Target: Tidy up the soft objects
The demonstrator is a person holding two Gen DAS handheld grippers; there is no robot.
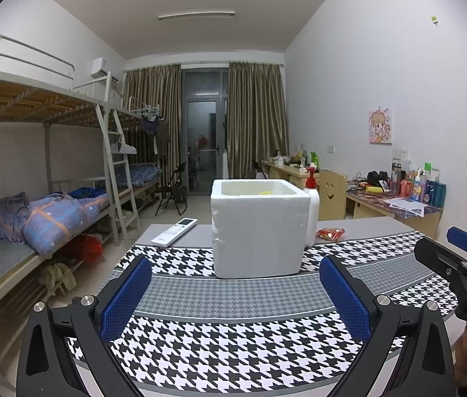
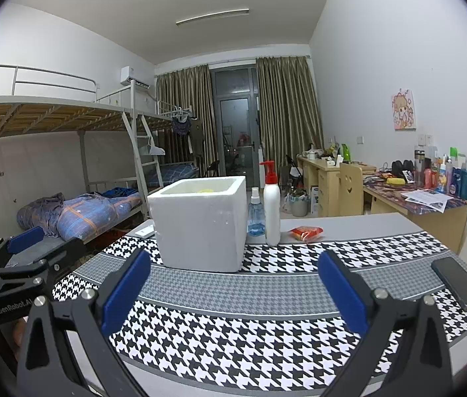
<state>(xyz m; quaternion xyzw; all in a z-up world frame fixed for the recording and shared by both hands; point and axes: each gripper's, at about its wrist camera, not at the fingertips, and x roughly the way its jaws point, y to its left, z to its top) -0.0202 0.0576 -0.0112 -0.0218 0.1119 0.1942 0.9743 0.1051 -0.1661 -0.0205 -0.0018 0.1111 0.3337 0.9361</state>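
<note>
Both grippers hang over the houndstooth cloth (image 1: 233, 347) with fingers spread wide and nothing between them: the left gripper (image 1: 235, 294) and the right gripper (image 2: 233, 292). Only the right wrist view shows the black phone (image 2: 458, 283) and the blue spray bottle (image 2: 255, 213); only the left shows the whole white remote (image 1: 174, 232). The foam box (image 1: 259, 228) stands mid-table, something yellow (image 1: 264, 193) barely visible inside. Behind it are a pump bottle (image 2: 271, 205) and a red packet (image 2: 306, 233), then bunk beds (image 1: 51, 172) and curtains (image 1: 253, 119).

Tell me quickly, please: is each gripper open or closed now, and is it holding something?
Left gripper: open, holding nothing.
Right gripper: open, holding nothing.
</note>
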